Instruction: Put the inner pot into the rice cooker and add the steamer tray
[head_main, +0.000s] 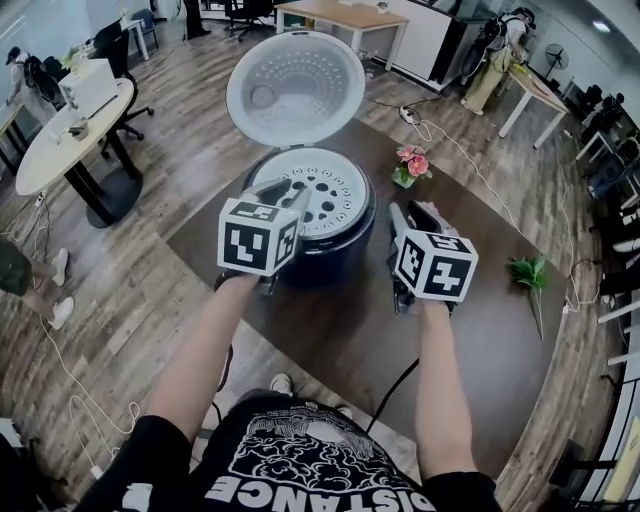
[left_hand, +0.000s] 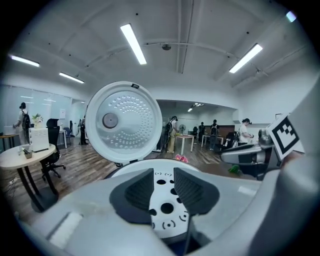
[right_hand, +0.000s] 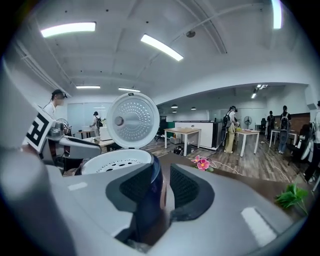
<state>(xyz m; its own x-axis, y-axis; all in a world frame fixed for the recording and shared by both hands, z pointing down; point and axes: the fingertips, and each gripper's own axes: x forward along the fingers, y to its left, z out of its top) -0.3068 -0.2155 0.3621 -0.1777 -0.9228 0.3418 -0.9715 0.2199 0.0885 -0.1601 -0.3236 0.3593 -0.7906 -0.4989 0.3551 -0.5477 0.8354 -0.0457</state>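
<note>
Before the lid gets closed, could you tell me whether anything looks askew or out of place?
Nothing stands out: the steamer tray sits level in the rice cooker, its lid stands upright and open, and nothing looks spilled.

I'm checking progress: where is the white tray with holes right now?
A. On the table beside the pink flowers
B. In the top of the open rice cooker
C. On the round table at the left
B: the tray sits in the mouth of the rice cooker, below its raised lid.
</note>
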